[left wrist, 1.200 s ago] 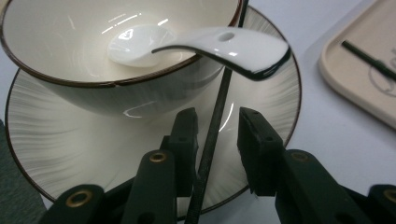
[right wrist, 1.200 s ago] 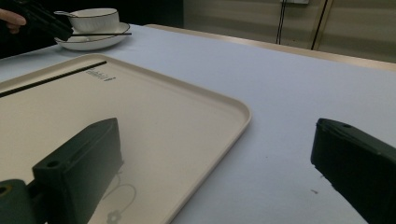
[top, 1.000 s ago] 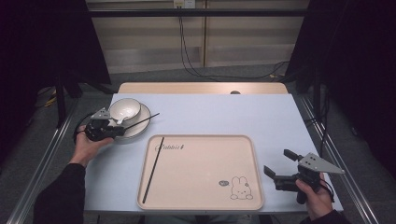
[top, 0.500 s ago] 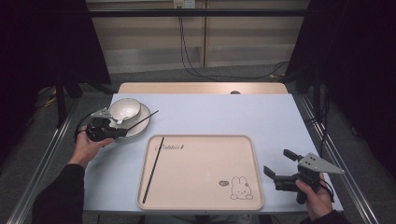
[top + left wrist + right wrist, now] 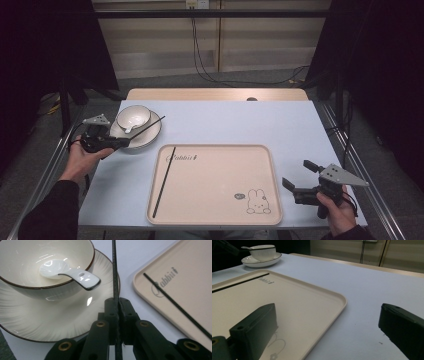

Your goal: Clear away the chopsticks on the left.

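Pinching a thin black chopstick (image 5: 114, 267), the left gripper (image 5: 116, 305) hangs over a glossy ribbed plate (image 5: 62, 317) — right gripper (image 5: 294, 176) spread wide.

This looks like a lab or recording room, not a home. A pale blue table (image 5: 225, 120) on a metal frame stands on grey carpet, black curtains (image 5: 45, 45) hang at upper left and upper right of the high view, and loose cables (image 5: 200, 55) run down a plain panelled wall (image 5: 260, 45) at the top centre.
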`<control>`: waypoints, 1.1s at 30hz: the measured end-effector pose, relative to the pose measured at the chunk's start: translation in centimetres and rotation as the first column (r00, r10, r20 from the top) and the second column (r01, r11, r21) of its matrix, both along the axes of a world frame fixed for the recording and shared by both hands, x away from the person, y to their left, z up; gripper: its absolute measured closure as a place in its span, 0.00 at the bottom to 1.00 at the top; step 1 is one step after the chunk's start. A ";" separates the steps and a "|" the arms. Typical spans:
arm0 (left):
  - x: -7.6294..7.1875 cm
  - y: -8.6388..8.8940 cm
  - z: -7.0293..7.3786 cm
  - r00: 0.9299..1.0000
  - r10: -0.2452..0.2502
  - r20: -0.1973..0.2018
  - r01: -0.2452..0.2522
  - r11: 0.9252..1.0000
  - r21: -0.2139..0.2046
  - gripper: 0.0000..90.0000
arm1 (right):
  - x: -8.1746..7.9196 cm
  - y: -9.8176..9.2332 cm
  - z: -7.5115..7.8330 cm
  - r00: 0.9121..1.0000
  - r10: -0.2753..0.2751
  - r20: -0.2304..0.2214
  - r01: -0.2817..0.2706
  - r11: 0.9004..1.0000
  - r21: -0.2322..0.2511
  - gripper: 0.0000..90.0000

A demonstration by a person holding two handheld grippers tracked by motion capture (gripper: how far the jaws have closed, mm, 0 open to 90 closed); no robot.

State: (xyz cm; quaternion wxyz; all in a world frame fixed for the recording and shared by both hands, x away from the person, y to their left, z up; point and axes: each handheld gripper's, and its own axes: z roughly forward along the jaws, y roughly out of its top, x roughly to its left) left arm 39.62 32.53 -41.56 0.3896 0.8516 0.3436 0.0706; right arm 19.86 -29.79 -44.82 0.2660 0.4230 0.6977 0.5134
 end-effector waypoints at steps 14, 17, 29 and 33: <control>-5.2 0.7 0.4 0.995 0.098 -0.009 -0.098 0.993 -0.071 0.96 | 0.0 0.1 0.0 1.000 0.003 0.001 -0.003 1.000 -0.002 0.02; -6.5 0.4 0.4 0.993 0.118 -0.022 -0.119 0.989 -0.092 0.96 | 0.0 0.1 0.0 1.000 0.003 0.003 -0.003 1.000 -0.003 0.02; -9.9 -3.5 0.8 0.985 0.170 -0.021 -0.171 0.978 -0.123 0.96 | 0.0 0.1 0.0 1.000 0.009 0.004 -0.009 1.000 -0.009 0.02; -10.8 -4.5 0.6 0.986 0.169 -0.011 -0.169 0.977 -0.130 0.96 | 0.0 0.1 0.0 1.000 0.010 0.006 -0.010 1.000 -0.009 0.02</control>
